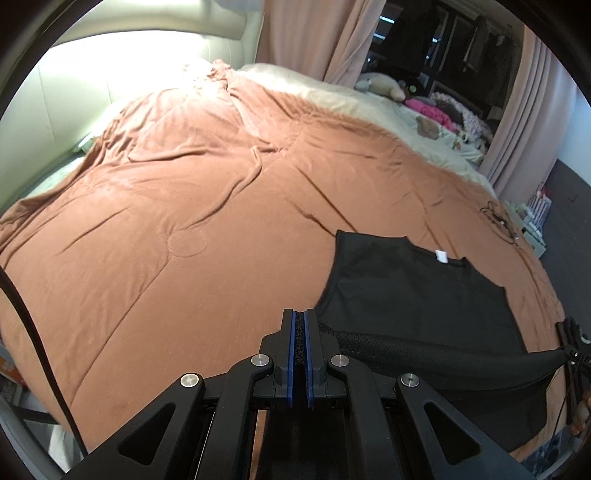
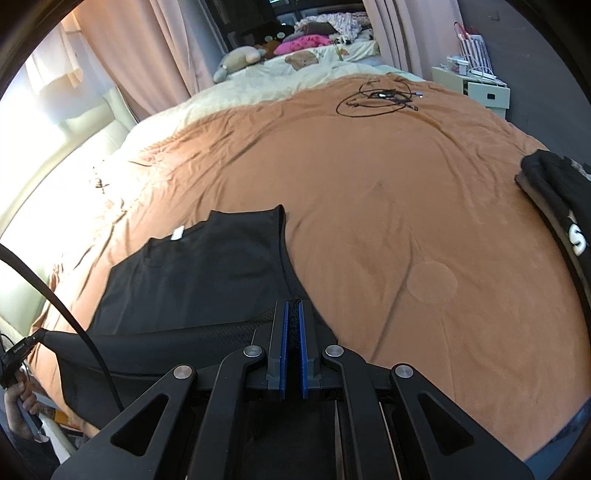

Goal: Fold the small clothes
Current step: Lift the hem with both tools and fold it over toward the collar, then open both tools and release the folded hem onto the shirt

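Your left gripper (image 1: pixel 302 325) is clamped tight on one bottom corner of the black sleeveless top (image 1: pixel 417 288), with dark mesh fabric pinched between the blue pads. From that corner the hem runs off to the right as a raised, taut fold toward your other hand. The rest of the top lies flat on the rust-orange duvet (image 1: pixel 184 221), neck end away from you, with a small white label (image 1: pixel 441 255) showing just inside the neckline. To the left of the top the duvet is wrinkled and bare, and a black cable (image 1: pixel 37 332) crosses the near left edge of the left wrist view. Beyond the duvet a cream sheet (image 1: pixel 351 103) runs back to a heap of soft toys and pink clothes (image 1: pixel 428 107) by the pink curtains (image 1: pixel 295 33).

Your right gripper (image 2: pixel 292 321) is likewise closed on the other bottom corner of the same top (image 2: pixel 192 269), black mesh caught between its pads. In the right wrist view the garment spreads out to the left of the gripper, and the lifted hem leads left to the tip of the left gripper (image 2: pixel 37 338), with a hand (image 2: pixel 22 402) below it. Farther right, a coil of black cables (image 2: pixel 380 96) lies on the duvet (image 2: pixel 388 177) near its far edge. At the far right edge sits another dark garment with white print (image 2: pixel 557 199), well apart from the top.
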